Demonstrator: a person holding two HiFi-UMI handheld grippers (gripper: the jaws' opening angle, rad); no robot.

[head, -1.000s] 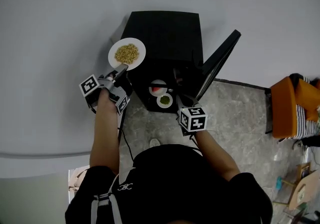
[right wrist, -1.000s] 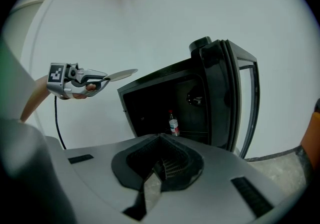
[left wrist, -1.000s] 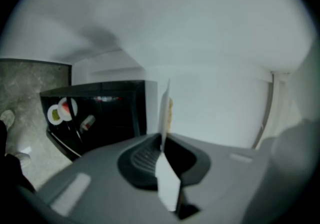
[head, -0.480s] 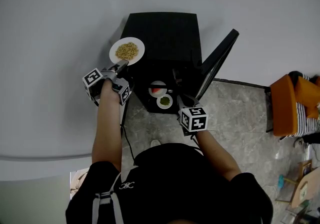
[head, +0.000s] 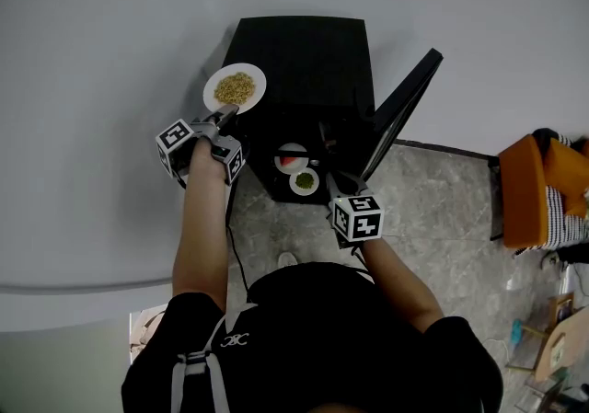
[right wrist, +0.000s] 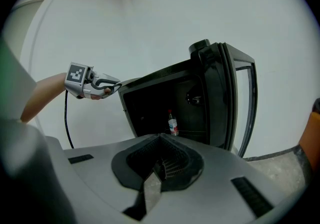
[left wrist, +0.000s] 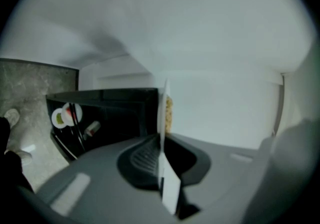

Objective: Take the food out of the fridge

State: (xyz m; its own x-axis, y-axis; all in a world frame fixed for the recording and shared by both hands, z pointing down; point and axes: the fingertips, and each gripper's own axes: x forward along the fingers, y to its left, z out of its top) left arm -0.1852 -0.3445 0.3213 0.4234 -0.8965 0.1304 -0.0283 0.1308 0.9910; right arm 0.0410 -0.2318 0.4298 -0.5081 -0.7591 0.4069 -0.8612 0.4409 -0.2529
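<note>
A white plate [head: 235,87] heaped with yellowish food hangs over the left edge of the black fridge's top [head: 304,52]. My left gripper [head: 225,113] is shut on its near rim. In the left gripper view the plate [left wrist: 163,118] stands edge-on between the jaws. I cannot tell whether it rests on the fridge. Inside the open fridge sit a dish with red food [head: 293,159] and a small dish with green food [head: 305,182]. My right gripper [head: 325,149] is shut and empty in front of the opening.
The fridge door [head: 402,112] stands open to the right. A small bottle [right wrist: 172,123] stands on a shelf inside. A black cable [head: 232,250] runs down the floor by the fridge. An orange seat [head: 534,195] is at the far right.
My left gripper has carried the plate a little further from the person, over the fridge's top left edge. The right gripper has stayed put.
</note>
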